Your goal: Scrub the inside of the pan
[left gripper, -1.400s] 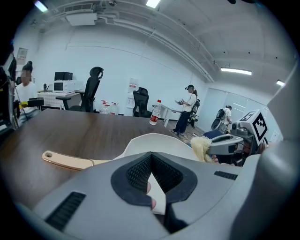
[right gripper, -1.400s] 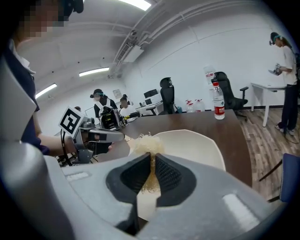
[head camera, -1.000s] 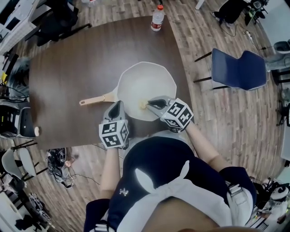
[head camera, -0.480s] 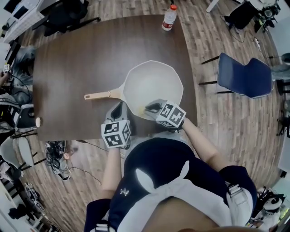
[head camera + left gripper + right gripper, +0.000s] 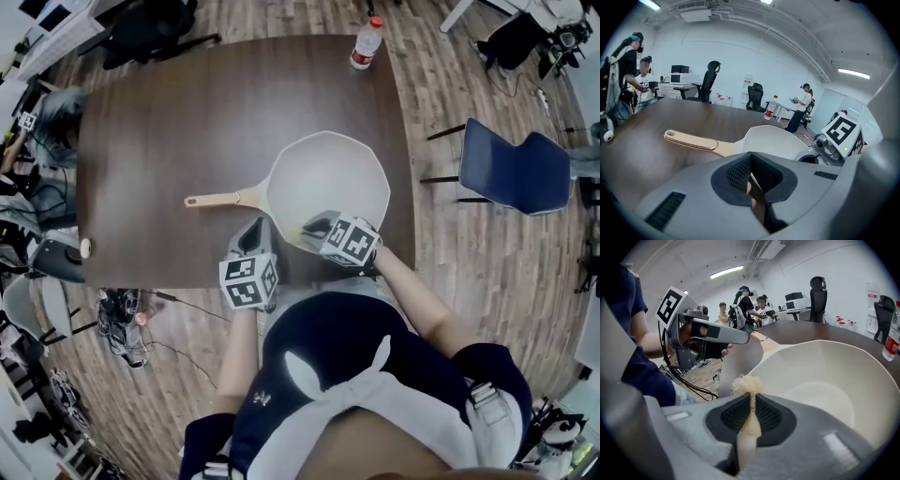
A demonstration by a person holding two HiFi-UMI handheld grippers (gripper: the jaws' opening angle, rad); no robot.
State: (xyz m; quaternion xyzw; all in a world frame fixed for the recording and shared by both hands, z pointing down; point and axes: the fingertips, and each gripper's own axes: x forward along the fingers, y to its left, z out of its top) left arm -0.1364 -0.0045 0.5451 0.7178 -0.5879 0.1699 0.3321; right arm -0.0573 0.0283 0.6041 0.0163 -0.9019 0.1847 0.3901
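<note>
Clamping a pale yellow, fibrous scrubbing wad (image 5: 747, 384), the right tongs (image 5: 751, 405) have their jaws pressed tight on its stem, and the frayed tuft pokes out past the tips. The left tongs (image 5: 750, 164) have their jaws together, with nothing I can name held between them.

In the head view the right tongs reach in over the near rim of a cream-white pan with a faceted rim (image 5: 342, 173). The wad sits low against the pan's near inner wall; whether it actually touches I cannot tell. The left tongs hang just beside the near-left rim, close to where the pale wooden handle (image 5: 217, 199) joins the bowl, but they do not grip it.

The pan stands on a dark brown wooden desk (image 5: 159, 112), toward its near right corner, with the handle pointing at the left edge. A clear plastic bottle with a red cap (image 5: 366, 44) stands at the far right corner, well apart from the pan.

The scrubbing itself seems to be the step in hand, worked at the near wall. The next move likely calls for pressing the tuft down and sweeping it across the base and round the other walls. As nothing holds the pan, it may slide or turn under the push, and the left tongs are well placed to pin the handle.
</note>
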